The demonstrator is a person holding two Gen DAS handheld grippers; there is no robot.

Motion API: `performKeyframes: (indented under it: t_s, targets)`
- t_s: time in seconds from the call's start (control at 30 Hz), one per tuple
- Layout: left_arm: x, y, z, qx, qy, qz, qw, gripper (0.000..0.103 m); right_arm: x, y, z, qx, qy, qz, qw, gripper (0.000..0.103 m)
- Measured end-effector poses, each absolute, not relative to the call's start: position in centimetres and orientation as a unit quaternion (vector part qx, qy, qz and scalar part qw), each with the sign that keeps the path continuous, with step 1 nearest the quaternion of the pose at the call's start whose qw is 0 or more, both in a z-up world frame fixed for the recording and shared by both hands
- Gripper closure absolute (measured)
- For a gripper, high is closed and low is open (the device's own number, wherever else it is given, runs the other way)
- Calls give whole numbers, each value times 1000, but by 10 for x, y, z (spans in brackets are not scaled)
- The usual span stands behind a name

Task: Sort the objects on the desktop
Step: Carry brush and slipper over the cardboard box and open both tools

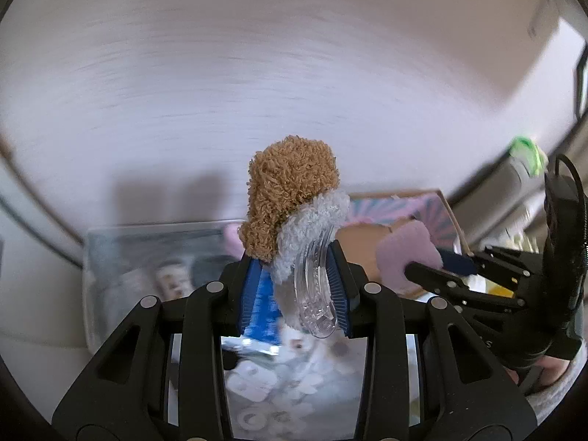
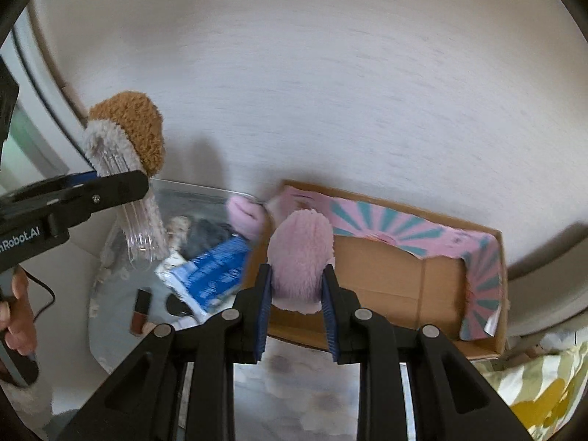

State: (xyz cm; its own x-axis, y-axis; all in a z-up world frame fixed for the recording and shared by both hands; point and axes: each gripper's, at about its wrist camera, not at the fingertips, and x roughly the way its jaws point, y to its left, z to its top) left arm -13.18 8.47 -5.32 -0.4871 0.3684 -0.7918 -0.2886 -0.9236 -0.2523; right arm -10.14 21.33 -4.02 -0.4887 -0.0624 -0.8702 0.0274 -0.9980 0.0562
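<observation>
Black fingers of the left gripper (image 1: 294,286) clamped a clear hair clip (image 1: 316,294) topped with brown fluff, held above a clear bin (image 2: 121,242). Beside it, the right gripper (image 2: 297,305) squeezed a pink fluffy clip (image 2: 299,261) over a cardboard box (image 2: 404,275).

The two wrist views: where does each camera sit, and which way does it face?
Left wrist: rides the left tool, looks forward at the brown plush hair clip it grips; the right tool shows at right.
Right wrist: rides the right tool, faces the cardboard box; it grips a pink plush. The left tool shows at left.
Shared: both plush items, the box.
</observation>
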Motion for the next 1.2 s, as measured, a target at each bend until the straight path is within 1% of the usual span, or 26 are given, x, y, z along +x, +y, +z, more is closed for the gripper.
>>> performKeyframes:
  t_s: [0.13,0.23,0.27,0.4,0.5,0.63,0.73,0.77,0.87,1.2]
  targets:
    - [-146,136,-51,-474,6,852,223,71,-97,241,-45,505,-32,-863,9,79]
    - [-157,165,-57,-486,9,840,242,71,-96,266,-48,508,-37,-861,-7,79]
    - [-155,156,-49,-490,11,836,244,71,-97,271,-50,509,-39,-860,-10,79]
    - [-166,198,-75,-510,29,822,251,71,-100,293,-50,516,-42,-855,-23,79]
    - [-173,188,-67,-532,30,807,254,71,-105,306,-58,526,-40,-849,-28,79]
    - [-179,202,-95,-568,47,783,251,71,-107,324,-73,545,-52,-836,-26,79]
    - [-184,218,-112,-587,48,769,248,71,-106,333,-87,563,-63,-824,-25,79]
    - [-181,221,-127,-592,47,766,247,71,-106,337,-92,567,-68,-821,-23,79]
    - [-181,225,-142,-604,46,758,241,71,-108,345,-104,576,-79,-813,-23,79]
    - [-175,217,-145,-612,53,755,231,71,-115,355,-123,587,-92,-804,-16,79]
